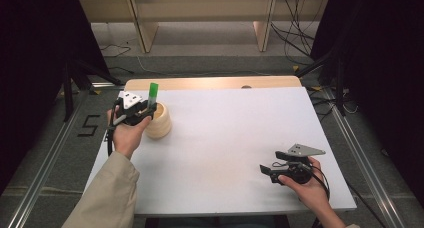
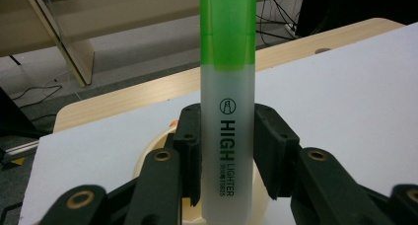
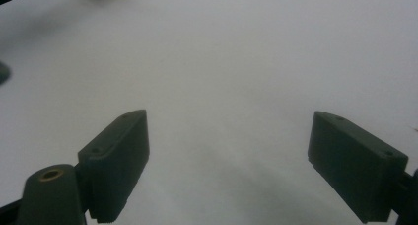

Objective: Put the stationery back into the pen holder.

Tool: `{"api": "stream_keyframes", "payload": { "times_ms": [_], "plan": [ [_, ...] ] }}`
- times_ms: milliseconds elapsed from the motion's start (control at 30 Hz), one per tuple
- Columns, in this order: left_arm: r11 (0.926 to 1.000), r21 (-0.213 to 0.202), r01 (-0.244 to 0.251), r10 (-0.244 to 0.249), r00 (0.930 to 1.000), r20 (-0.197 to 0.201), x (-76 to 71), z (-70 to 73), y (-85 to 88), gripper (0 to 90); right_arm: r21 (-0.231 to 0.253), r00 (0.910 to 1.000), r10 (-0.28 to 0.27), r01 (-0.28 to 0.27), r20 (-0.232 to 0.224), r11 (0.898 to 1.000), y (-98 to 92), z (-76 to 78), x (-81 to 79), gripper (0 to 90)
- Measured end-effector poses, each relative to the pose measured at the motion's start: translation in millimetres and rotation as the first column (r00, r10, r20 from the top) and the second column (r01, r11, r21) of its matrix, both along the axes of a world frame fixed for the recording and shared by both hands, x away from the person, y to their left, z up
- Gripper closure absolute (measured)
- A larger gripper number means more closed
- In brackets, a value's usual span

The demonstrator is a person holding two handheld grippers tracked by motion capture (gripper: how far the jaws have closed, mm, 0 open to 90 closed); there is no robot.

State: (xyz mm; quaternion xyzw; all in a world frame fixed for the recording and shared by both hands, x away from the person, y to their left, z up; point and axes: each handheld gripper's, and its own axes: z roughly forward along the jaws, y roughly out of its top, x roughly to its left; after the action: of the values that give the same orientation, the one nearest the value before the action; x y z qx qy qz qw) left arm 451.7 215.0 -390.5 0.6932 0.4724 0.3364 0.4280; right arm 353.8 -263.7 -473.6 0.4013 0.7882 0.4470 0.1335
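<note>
Two tongs: left clamps an upright highlighter; right gapes wide.

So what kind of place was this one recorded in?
Probably a lab or recording rig, not a home: a white-topped work table on a bare grey floor, loose black cables trailing behind, dark curtains at the sides and plain wooden shelving beyond.

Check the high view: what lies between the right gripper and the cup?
Nothing: bare white tabletop separates the right gripper from the cup.
</note>
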Motion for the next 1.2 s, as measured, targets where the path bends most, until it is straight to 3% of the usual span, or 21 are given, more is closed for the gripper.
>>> {"api": "stream_keyframes", "payload": {
  "times_ms": [433,1200],
  "plan": [
    [0.9998,0.000,0.018,-0.018,0.9988,0.046,5.2,-4.4,-2.2,66.2,0.002,1.0000,-0.001,0.001,-0.002,1.000,0.0,0.0,0.0,16.7],
    [0.9996,0.023,0.015,-0.015,0.9994,0.030,14.5,-26.2,0.3,66.1,0.002,1.0000,0.000,0.000,-0.002,1.000,-0.2,0.0,0.0,16.7]
  ]
}}
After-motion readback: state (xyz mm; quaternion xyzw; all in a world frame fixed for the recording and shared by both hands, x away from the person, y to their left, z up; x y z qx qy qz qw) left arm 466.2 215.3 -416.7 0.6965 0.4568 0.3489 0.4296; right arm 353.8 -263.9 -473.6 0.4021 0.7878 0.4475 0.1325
